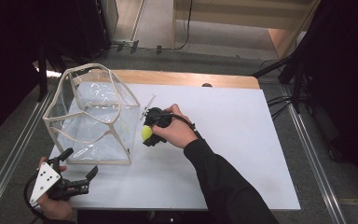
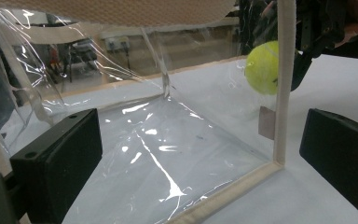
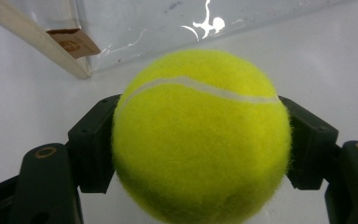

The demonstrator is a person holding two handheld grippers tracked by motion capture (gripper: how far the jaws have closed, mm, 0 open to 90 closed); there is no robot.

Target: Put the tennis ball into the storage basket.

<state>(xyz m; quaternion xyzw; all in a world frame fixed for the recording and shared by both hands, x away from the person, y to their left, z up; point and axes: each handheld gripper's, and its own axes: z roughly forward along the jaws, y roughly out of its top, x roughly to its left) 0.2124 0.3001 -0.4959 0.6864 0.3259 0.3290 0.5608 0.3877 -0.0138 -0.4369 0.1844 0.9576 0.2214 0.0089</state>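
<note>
A yellow tennis ball [image 1: 147, 132] [image 3: 200, 140] is clamped between the jaws of my right gripper [image 1: 150, 135], held a little above the white table just right of a clear plastic bag with a beige fabric frame [image 1: 93, 114]. In the left gripper view the ball [image 2: 262, 67] shows behind the bag's corner post [image 2: 282, 84]. My left gripper [image 1: 77, 170] rests at the table's front left corner, jaws wide open and bare, pointing at the bag's lower front edge [image 2: 223, 196].
The white table top [image 1: 233, 135] stretches away to the right of the ball. A wooden edge [image 1: 186, 78] runs along the far side. A small label [image 3: 72, 44] hangs on the bag's corner. Metal rails [image 1: 307, 144] flank the table.
</note>
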